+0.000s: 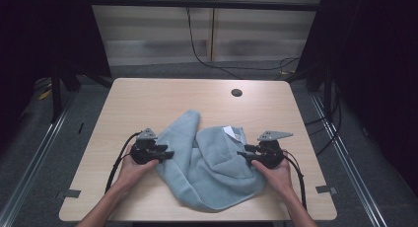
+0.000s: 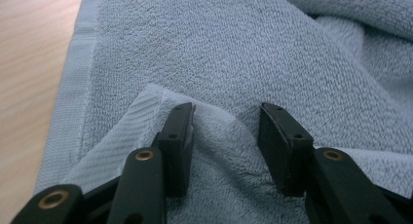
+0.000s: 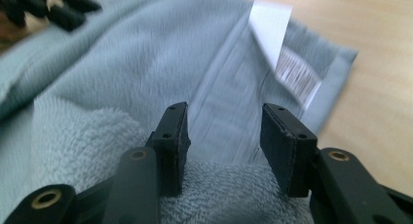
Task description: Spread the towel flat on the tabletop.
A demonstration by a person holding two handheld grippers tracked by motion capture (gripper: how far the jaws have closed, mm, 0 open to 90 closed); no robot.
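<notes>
A light blue towel (image 1: 207, 158) lies crumpled on the wooden table (image 1: 148, 98), with a white label (image 1: 231, 132) at its right corner. My left gripper (image 1: 170, 154) rests at the towel's left edge, pointing right. In the left gripper view its jaws (image 2: 226, 112) stand apart around a raised fold of the towel (image 2: 219, 53); the pads do not pinch it. My right gripper (image 1: 241, 154) sits at the towel's right side, pointing left. Its jaws (image 3: 224, 112) are apart over the towel's hemmed band (image 3: 229, 92), near the label (image 3: 270, 24).
A round cable hole (image 1: 236, 93) sits near the table's far edge. Bare wood surrounds the towel at the left, right and back. Dark frames and cables stand beyond the table. The left gripper (image 3: 48, 7) appears at the top left of the right gripper view.
</notes>
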